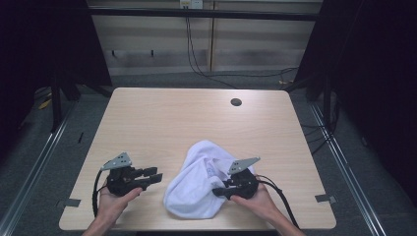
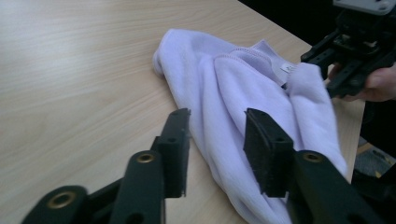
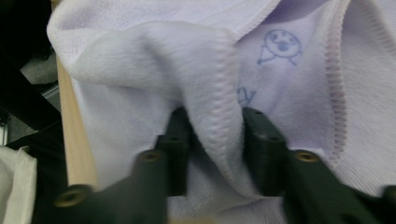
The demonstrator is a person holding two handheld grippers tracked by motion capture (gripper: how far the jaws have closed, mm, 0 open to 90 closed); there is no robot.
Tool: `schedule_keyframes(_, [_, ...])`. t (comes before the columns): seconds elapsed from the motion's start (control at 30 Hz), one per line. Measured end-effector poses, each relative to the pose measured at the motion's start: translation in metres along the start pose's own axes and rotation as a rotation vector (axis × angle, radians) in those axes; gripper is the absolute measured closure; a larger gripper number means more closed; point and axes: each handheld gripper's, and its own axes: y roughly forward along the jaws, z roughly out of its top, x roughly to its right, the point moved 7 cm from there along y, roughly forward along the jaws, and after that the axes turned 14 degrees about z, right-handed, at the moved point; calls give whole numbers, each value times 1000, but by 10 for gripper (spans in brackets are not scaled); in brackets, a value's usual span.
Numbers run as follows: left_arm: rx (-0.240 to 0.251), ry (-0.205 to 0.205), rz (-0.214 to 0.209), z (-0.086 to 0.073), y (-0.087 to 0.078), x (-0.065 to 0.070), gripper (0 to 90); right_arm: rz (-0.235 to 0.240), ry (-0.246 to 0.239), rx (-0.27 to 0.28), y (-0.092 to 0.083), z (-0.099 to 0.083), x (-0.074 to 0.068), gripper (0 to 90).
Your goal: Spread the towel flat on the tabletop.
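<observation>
A white towel (image 1: 196, 183) lies crumpled near the front edge of the wooden table (image 1: 196, 118), right of centre. My right gripper (image 1: 217, 192) reaches into it from the right. In the right gripper view a raised hemmed fold of the towel (image 3: 140, 56) stands between the parted jaws of that gripper (image 3: 215, 114), with a small blue drawing on the cloth behind. My left gripper (image 1: 156, 176) sits left of the towel, apart from it, open and empty. The left gripper view looks past this gripper (image 2: 217, 116) at the towel (image 2: 243, 84) and the other gripper (image 2: 348, 56) beyond.
A round cable hole (image 1: 236, 102) sits at the table's far right. Bare tabletop stretches behind and left of the towel. Tape marks (image 1: 323, 198) stick near the front corners. Dark curtains and floor cables (image 1: 206, 69) surround the table.
</observation>
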Motion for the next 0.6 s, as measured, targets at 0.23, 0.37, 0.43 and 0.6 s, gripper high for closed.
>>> schedule_keyframes(0.23, [-16, 47, -33, 22, 30, 16, 623, -26, 23, 95, -44, -2, -15, 476])
schedule_keyframes(0.37, [-39, 113, -15, 30, 62, 20, 581, -75, 36, 193, -66, 18, 8, 570])
schedule_keyframes(0.43, [-32, 117, -13, 32, 66, 21, 581, -87, 40, 203, -65, 23, 17, 571])
schedule_keyframes(0.6, [-75, 97, -95, 24, 81, 28, 579, -36, 71, 185, -29, 39, 49, 523])
